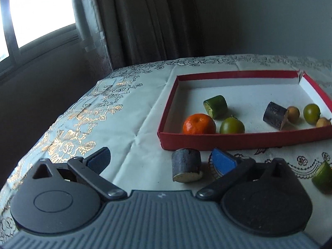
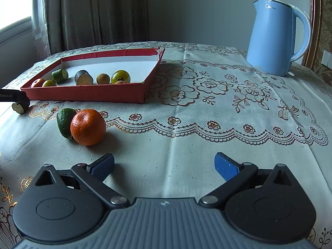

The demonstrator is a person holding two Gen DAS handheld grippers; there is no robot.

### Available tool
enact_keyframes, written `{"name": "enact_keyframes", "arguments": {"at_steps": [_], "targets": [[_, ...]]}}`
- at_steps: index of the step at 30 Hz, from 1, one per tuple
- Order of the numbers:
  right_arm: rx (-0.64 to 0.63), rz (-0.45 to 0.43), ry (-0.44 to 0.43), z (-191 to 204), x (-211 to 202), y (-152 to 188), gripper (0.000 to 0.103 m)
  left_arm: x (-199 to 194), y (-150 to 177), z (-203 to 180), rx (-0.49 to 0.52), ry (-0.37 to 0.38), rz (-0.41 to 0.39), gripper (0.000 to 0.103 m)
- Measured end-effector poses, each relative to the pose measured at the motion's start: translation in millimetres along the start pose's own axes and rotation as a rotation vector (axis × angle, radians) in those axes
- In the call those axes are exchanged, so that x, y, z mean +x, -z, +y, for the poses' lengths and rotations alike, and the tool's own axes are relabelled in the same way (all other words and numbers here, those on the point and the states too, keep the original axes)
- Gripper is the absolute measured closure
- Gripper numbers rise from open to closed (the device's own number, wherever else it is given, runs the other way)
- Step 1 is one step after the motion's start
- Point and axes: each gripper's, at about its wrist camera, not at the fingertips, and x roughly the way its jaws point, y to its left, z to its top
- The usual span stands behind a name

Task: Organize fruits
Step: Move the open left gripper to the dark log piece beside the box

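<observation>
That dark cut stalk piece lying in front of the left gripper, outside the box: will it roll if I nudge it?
Probably. The dark stalk piece lies on its curved side, so a sideways push by the left gripper likely rolls it. It looks woody and stiff, so squeezing seems safe. The wrinkled tablecloth may slow it.

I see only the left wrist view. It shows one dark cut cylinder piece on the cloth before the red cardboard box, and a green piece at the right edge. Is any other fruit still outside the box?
Observer: Yes. A round orange mandarin lies on the cloth, right beside the green cut fruit piece.
Operator: Does the right gripper hold something?
Observer: No. The right gripper is open, with nothing between its fingers.
Operator: Is anything else on the table?
Observer: A light blue electric kettle stands at the far right, apart from the red cardboard box.
</observation>
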Motion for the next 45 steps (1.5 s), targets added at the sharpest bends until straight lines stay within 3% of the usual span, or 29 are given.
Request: {"name": "enact_keyframes", "arguments": {"at_steps": [4, 9, 13, 16, 31, 45], "targets": [[0.001, 0.0, 0.0, -1, 0, 0, 0.0, 13, -8, -7, 0.017, 0.009, 0.02, 0.0], [0.003, -0.001, -0.004, 0, 0, -1, 0.0, 31, -2, -1, -0.045, 0.032, 0.086, 0.0], [0.006, -0.001, -0.008, 0, 0, -2, 0.0, 32, 2, 1, -0.057, 0.047, 0.091, 0.0], [0.009, -0.003, -0.012, 0, 0, -3, 0.0, 33, 3, -1, -0.052, 0.051, 0.098, 0.009], [0.014, -0.004, -0.017, -2, 0, -2, 0.0, 29, 7, -2, -0.06, 0.091, 0.081, 0.024], [0.0, 0.001, -0.006, 0, 2, -2, 0.0, 23, 10, -3, -0.061, 0.173, 0.055, 0.055]]}}
